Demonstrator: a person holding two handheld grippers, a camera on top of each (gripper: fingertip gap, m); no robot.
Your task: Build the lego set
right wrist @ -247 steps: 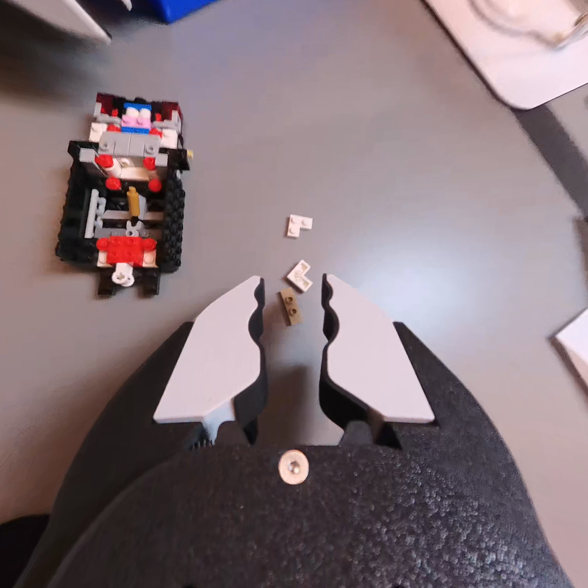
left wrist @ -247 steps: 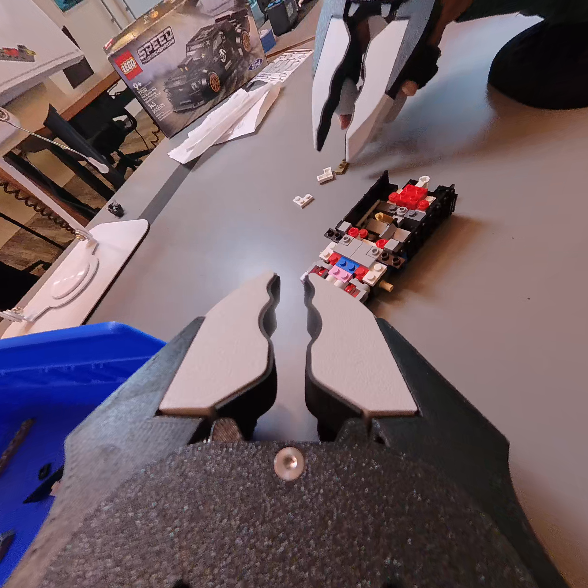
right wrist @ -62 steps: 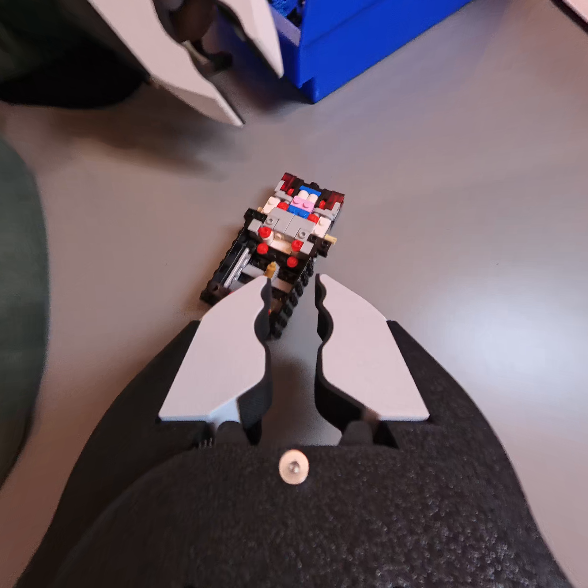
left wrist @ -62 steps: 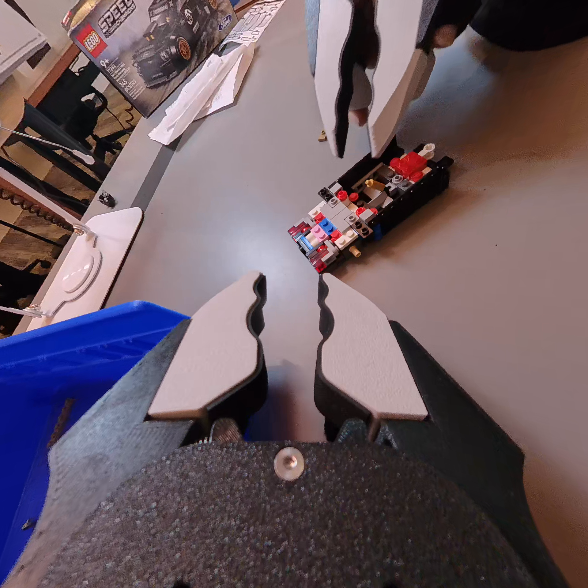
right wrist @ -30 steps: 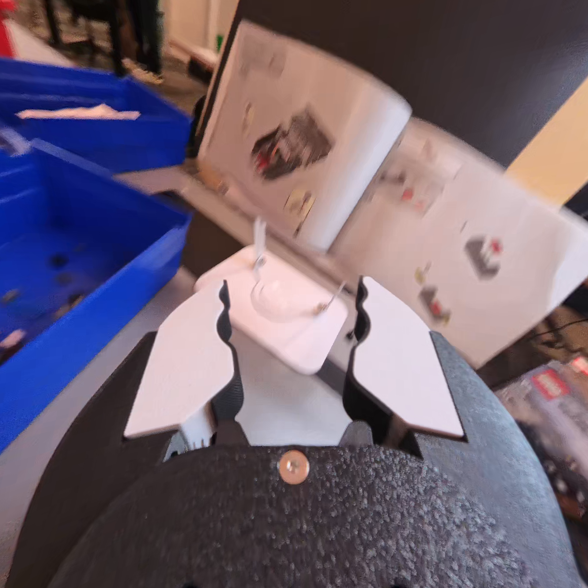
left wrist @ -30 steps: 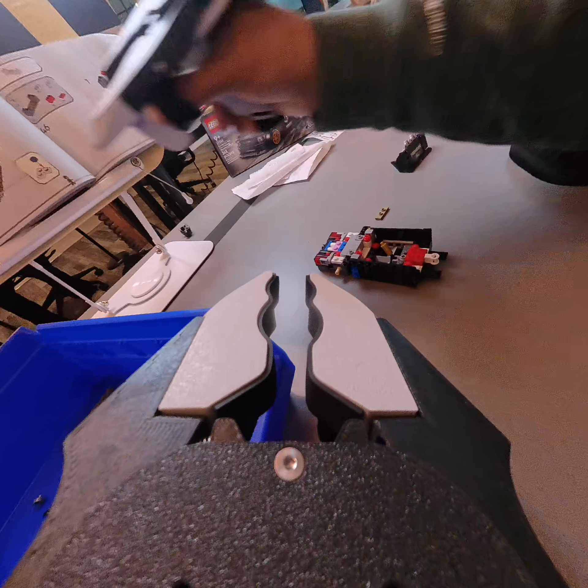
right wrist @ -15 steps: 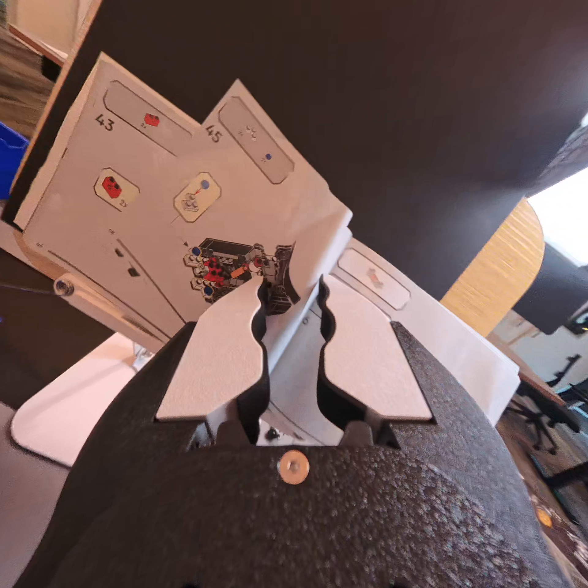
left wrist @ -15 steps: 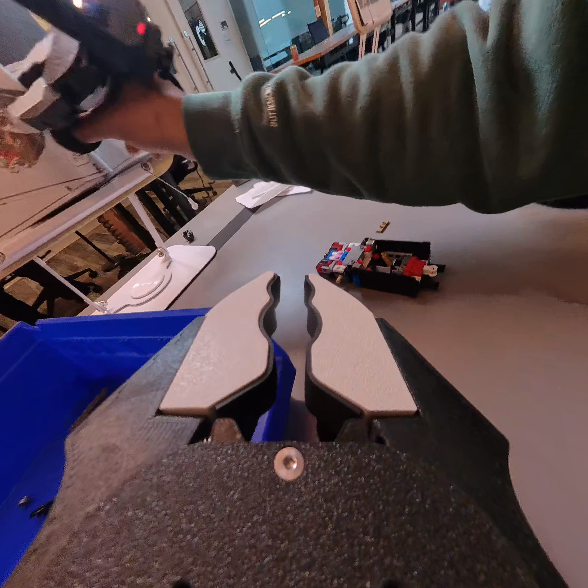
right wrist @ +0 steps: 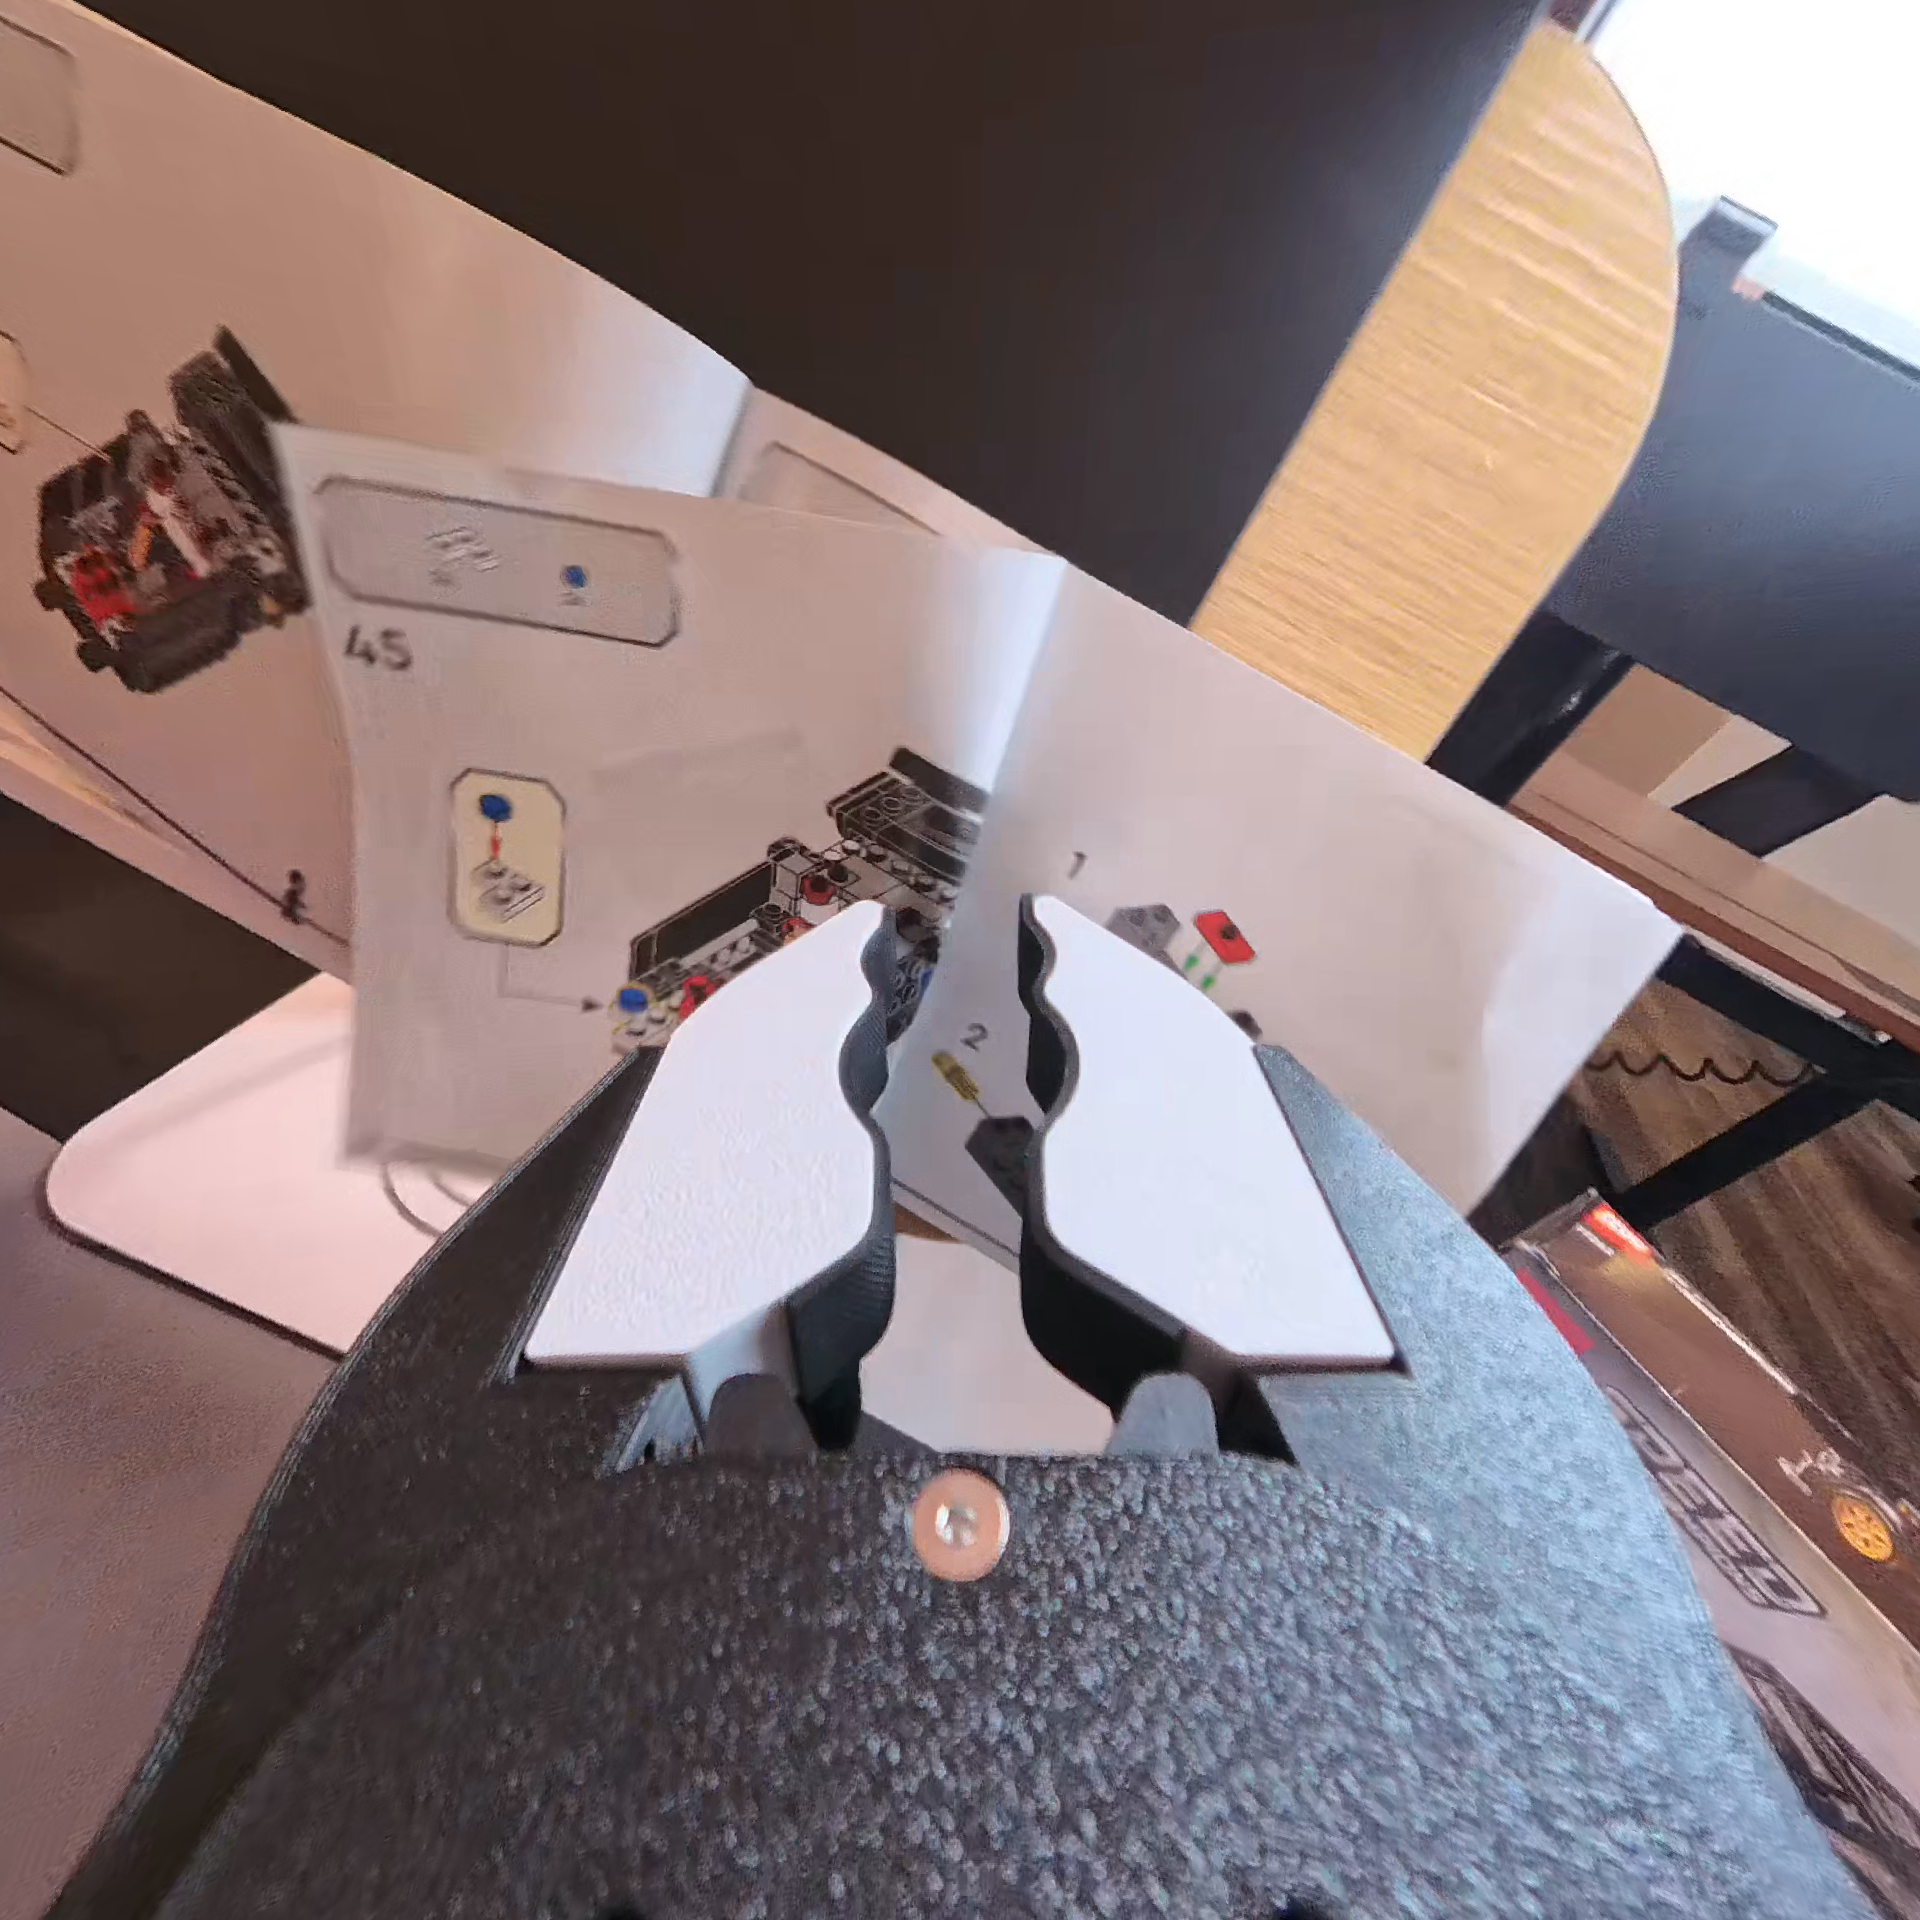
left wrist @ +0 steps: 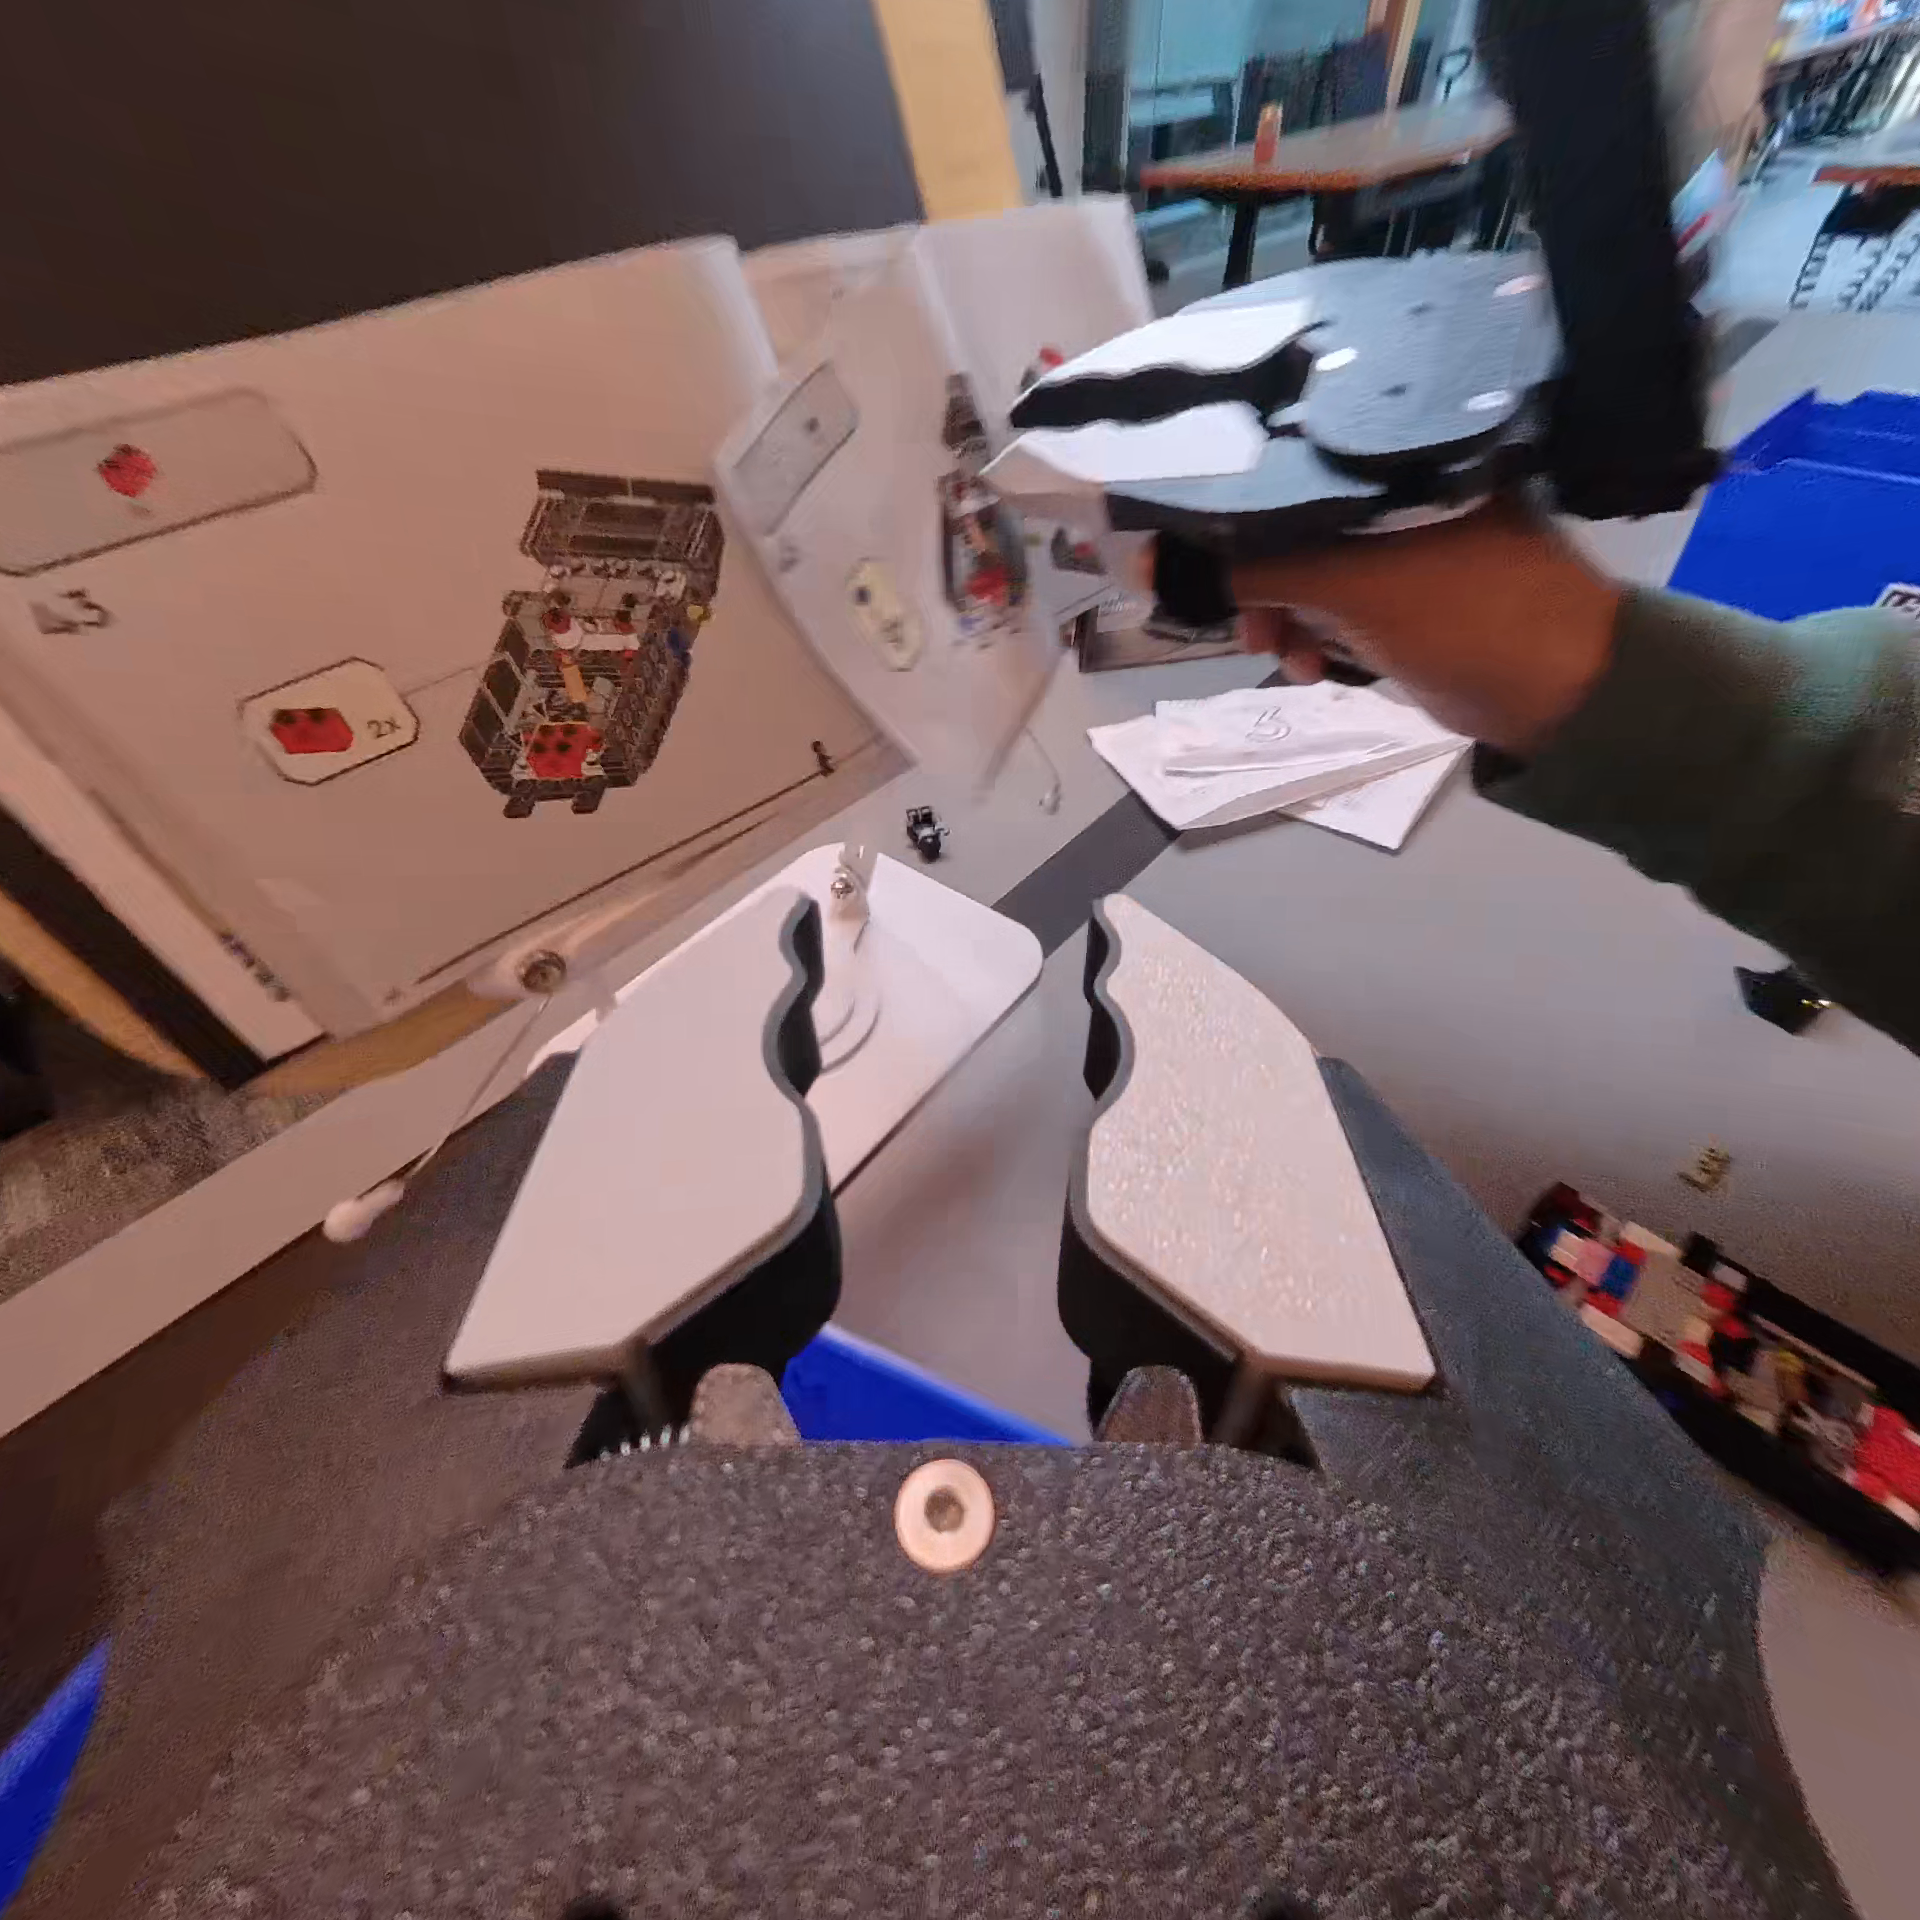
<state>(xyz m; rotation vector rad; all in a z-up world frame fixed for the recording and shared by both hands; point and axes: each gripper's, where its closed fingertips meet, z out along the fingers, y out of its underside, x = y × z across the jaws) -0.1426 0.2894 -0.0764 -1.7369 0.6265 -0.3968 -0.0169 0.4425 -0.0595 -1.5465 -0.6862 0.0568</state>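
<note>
The partly built Lego car (left wrist: 1714, 1340), black with red, grey and blue bricks, lies on the grey table at the lower right of the left wrist view. A small tan piece (left wrist: 1704, 1169) lies beyond it. My left gripper (left wrist: 948, 920) is open and empty, held in the air facing the instruction booklet (left wrist: 416, 582) on its stand. My right gripper (left wrist: 1013, 447) is at the booklet's pages. In the right wrist view a lifted, curled page (right wrist: 644, 727) has its edge running between my right gripper's (right wrist: 956, 914) fingers, which stand narrowly apart.
The stand's white base (left wrist: 935, 987) sits on the table edge. A blue bin (left wrist: 904, 1397) is under my left gripper and another (left wrist: 1808, 520) is far right. White paper bags (left wrist: 1278, 748), two small black parts (left wrist: 925, 831) (left wrist: 1782, 997) and the Lego box (right wrist: 1714, 1455) lie around. There is about 20 cm between the tips of the two grippers. My left gripper's tips are some 30 cm from the partly built Lego car (left wrist: 1714, 1340).
My left gripper has swung left from the car to face the booklet and opened wider. My right gripper has moved along the booklet, and a page has lifted and curled at its fingers.
</note>
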